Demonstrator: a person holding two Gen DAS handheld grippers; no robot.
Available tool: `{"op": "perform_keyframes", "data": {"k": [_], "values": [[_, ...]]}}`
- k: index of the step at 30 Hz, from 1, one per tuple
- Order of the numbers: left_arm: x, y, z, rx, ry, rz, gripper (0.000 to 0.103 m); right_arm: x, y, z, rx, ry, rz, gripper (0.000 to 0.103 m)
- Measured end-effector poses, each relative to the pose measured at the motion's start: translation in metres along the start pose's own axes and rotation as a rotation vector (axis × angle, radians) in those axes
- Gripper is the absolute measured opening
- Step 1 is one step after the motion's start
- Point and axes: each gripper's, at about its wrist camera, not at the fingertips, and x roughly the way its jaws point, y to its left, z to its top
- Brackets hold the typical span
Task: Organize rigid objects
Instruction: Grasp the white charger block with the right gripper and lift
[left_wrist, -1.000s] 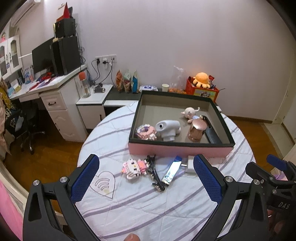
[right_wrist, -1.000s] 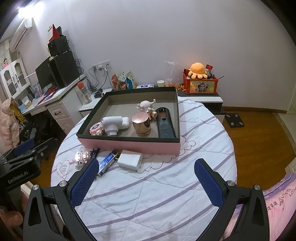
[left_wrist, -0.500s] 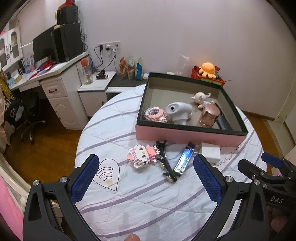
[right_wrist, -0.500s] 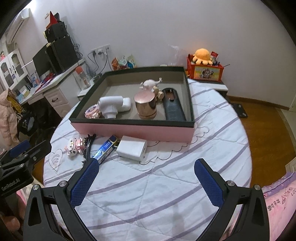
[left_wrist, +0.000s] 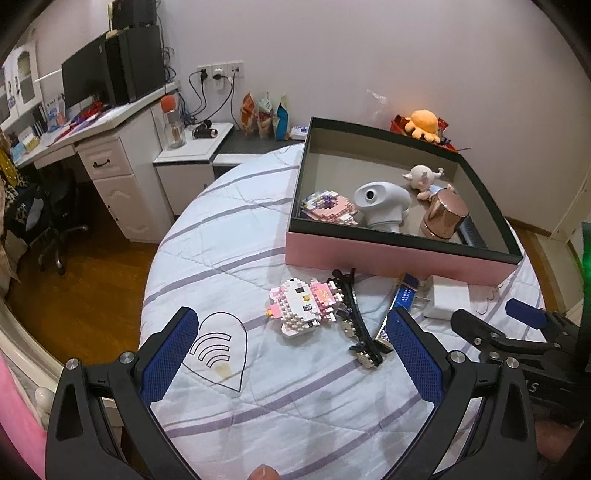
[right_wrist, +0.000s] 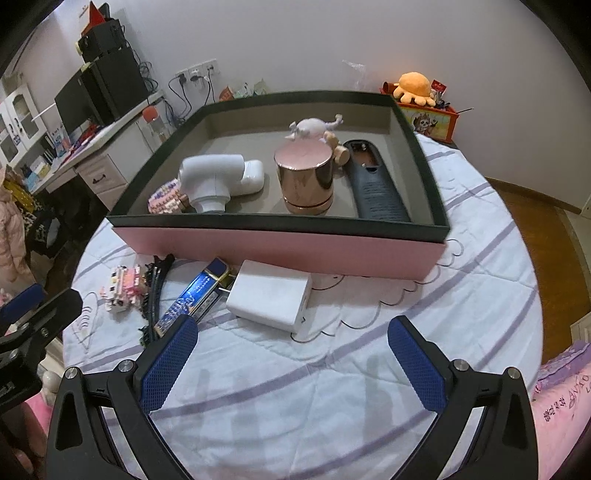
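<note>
A pink box with a dark rim (left_wrist: 399, 254) (right_wrist: 280, 249) stands on the round table and holds a white device (right_wrist: 214, 179), a rose-gold cup (right_wrist: 304, 177), a pink figurine (right_wrist: 314, 127), a dark remote (right_wrist: 373, 184) and a small block model (left_wrist: 328, 206). In front of the box lie a pink-white block cat (left_wrist: 301, 306) (right_wrist: 122, 286), a black hair clip (left_wrist: 352, 314), a blue lighter (right_wrist: 197, 295) and a white charger (right_wrist: 269, 299). My left gripper (left_wrist: 291, 347) is open just short of the block cat. My right gripper (right_wrist: 291, 354) is open just short of the charger.
The table wears a white quilt with purple stripes (right_wrist: 332, 387). A desk with monitor and drawers (left_wrist: 107, 147) stands at the left, a low shelf with snacks (left_wrist: 266, 118) behind. A red box with an orange plush (right_wrist: 417, 92) sits at the back right. Wooden floor surrounds the table.
Both grippers have moved forward and down toward the table. The block cat and the charger now look larger and closer. Both grippers stay open.
</note>
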Motion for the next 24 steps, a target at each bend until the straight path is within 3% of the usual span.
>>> {"op": "perform_keyframes", "data": {"k": [13,20,24], "values": [[0.022,0.013,0.006,-0.017,0.030,-0.002,0.103,0.034,0.007,0.004,-0.025,0.050,-0.044,0.102],[0.027,0.017,0.007,-0.020,0.038,-0.002,0.103,0.043,0.014,0.004,-0.056,0.039,-0.088,0.094],[0.026,0.017,0.006,-0.018,0.038,-0.003,0.103,0.042,0.019,0.005,-0.085,0.026,-0.090,0.081]]}}
